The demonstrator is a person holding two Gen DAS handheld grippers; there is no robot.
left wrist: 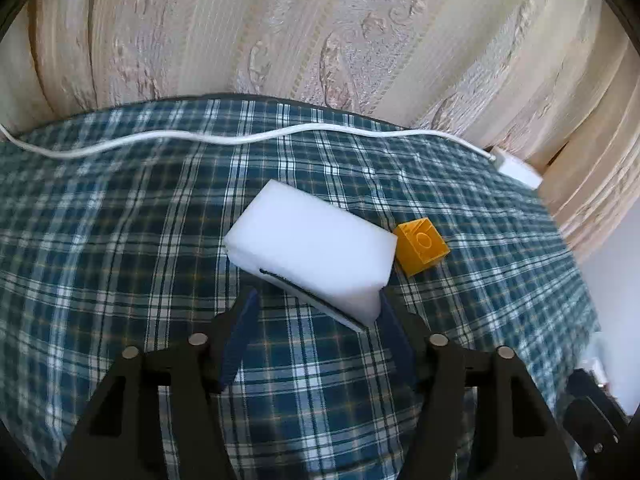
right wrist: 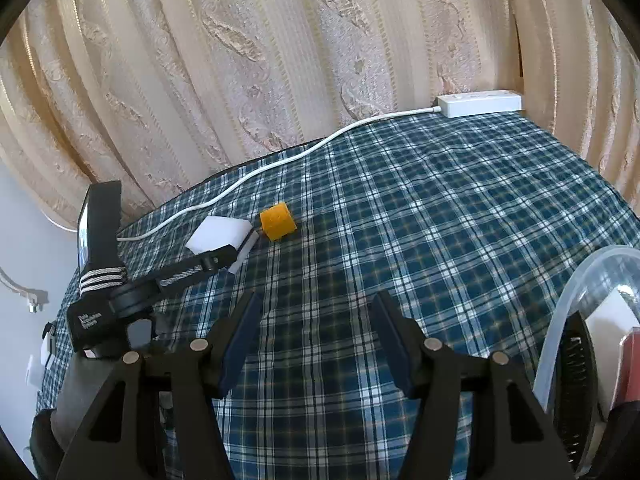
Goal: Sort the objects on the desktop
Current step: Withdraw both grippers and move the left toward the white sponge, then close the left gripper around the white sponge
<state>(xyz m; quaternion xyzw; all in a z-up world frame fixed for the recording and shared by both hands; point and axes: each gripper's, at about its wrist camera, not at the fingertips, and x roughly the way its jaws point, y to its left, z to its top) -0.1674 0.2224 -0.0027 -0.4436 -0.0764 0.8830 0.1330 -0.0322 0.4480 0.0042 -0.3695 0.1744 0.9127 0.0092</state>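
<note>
A: Which arm's nearer the sponge?

B: Left gripper [left wrist: 316, 304]. The white sponge block [left wrist: 308, 252] sits right at my fingertips, near end poking in between the jaws. Its long axis runs away from the jaws and skewed to the left, so it's not square to my fingers.

A: Gripping it?

B: No. Left jaws are spread, gap showing on the left pad's side; the right finger is close against the block's corner, can't tell if it touches. Nothing is clamped.

A: Right side?

B: Right gripper [right wrist: 316, 312] has parted jaws with only the checked tablecloth [right wrist: 440, 208] between them. From there the sponge is well ahead and off to the left, with the yellow cube [right wrist: 277, 221] just beside it.

A: Pose?

B: Both pitched down toward the cloth. I reckon I need a roll to square up on the block before closing, or it'll twist out. A clear bin [right wrist: 576, 280] sits to the right of my right jaws.
</note>
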